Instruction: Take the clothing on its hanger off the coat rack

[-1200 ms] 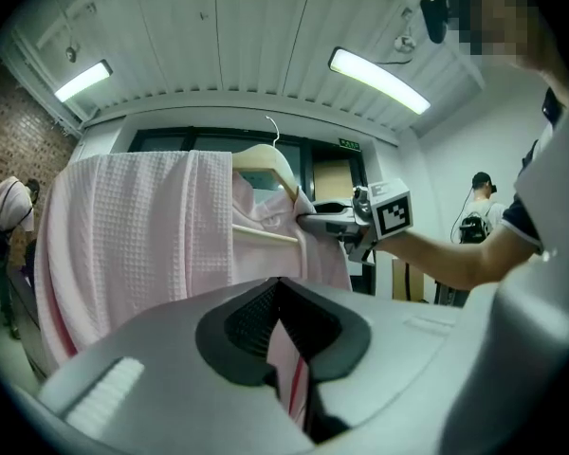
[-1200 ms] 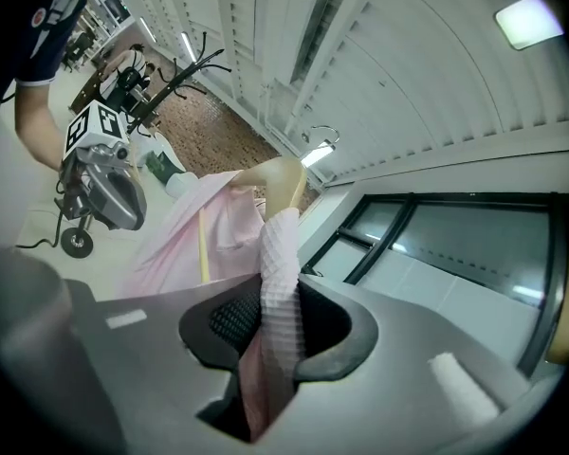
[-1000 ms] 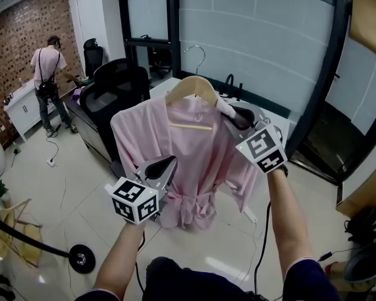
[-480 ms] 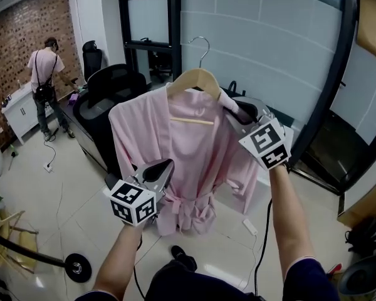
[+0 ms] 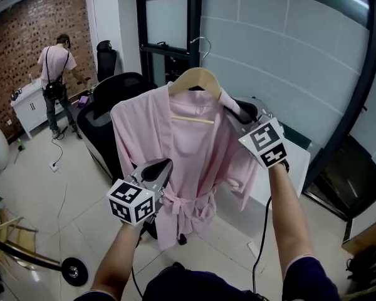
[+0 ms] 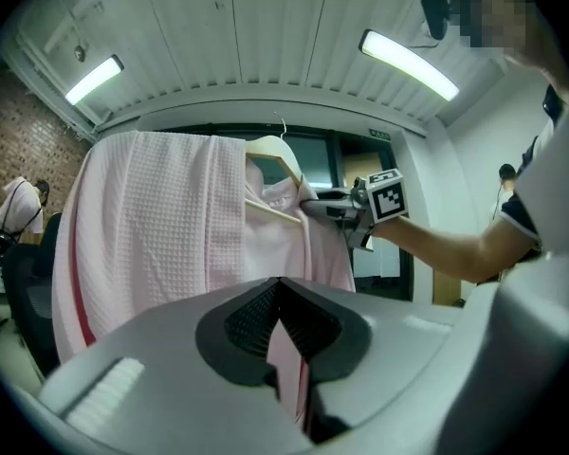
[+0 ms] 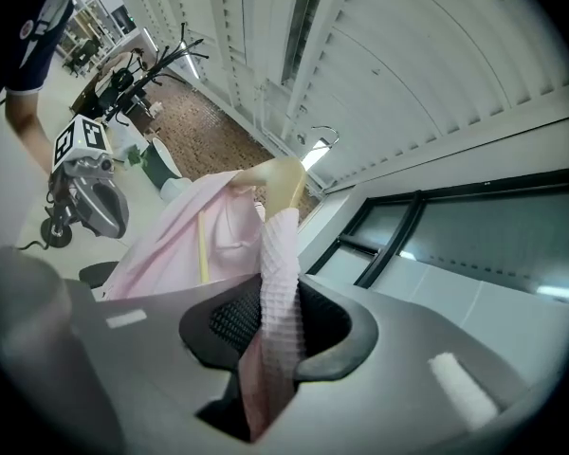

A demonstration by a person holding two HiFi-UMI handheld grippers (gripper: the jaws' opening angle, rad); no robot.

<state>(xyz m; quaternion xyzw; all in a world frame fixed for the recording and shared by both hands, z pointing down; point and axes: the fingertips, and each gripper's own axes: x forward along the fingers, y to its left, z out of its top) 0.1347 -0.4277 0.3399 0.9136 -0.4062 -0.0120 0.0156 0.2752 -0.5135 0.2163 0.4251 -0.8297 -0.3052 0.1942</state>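
A pink robe [image 5: 188,149] hangs on a wooden hanger [image 5: 195,79] whose metal hook [image 5: 202,42] is free in the air, caught on nothing. My right gripper [image 5: 241,113] is shut on the robe's shoulder at the hanger's right end; pink waffle cloth [image 7: 277,282] fills its jaws. My left gripper [image 5: 158,169] is shut on the robe's lower front, where a fold of pink cloth [image 6: 286,344] shows between its pads. From the left gripper view I see the hanger [image 6: 270,152] and the right gripper [image 6: 334,207] beyond.
A black office chair [image 5: 116,99] stands just behind the robe, with a white desk [image 5: 288,168] to the right. A black pole on a round base [image 5: 72,269] is at the lower left. A person [image 5: 57,74] stands at a far counter. Glass partitions [image 5: 288,55] run behind.
The robe and hanger have risen slightly, with both grips unchanged. The background has slid to the right as the view turned; the chair now sits behind the robe.
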